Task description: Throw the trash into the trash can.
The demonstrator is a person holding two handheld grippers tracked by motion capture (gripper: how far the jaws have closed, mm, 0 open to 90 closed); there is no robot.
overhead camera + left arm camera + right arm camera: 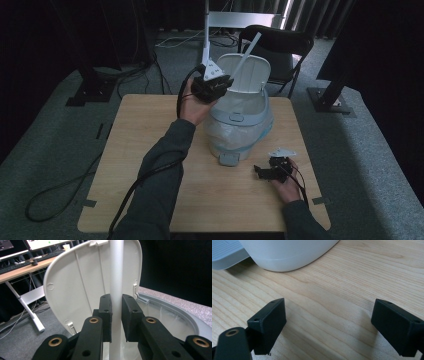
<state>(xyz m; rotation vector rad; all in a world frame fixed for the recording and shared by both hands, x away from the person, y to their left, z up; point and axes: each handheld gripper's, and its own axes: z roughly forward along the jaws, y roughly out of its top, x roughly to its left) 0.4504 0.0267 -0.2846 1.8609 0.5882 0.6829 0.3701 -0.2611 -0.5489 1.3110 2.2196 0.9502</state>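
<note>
two grippers: left gripper (116,317) clamped on a white tube (116,277) over the open bin (239,120), centre frame; right gripper (328,327) apart, idle. next, i judge: lower the tube in, release.

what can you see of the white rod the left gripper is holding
The white rod is a plain, smooth, round stick, matte like plastic or painted tube. It stands tilted in the high view, its lower end down inside the lined white bin and its top rising past the raised lid. The left gripper clamps it near mid-length, both black pads pressing its sides. Its bottom end is hidden in the bin.
</note>
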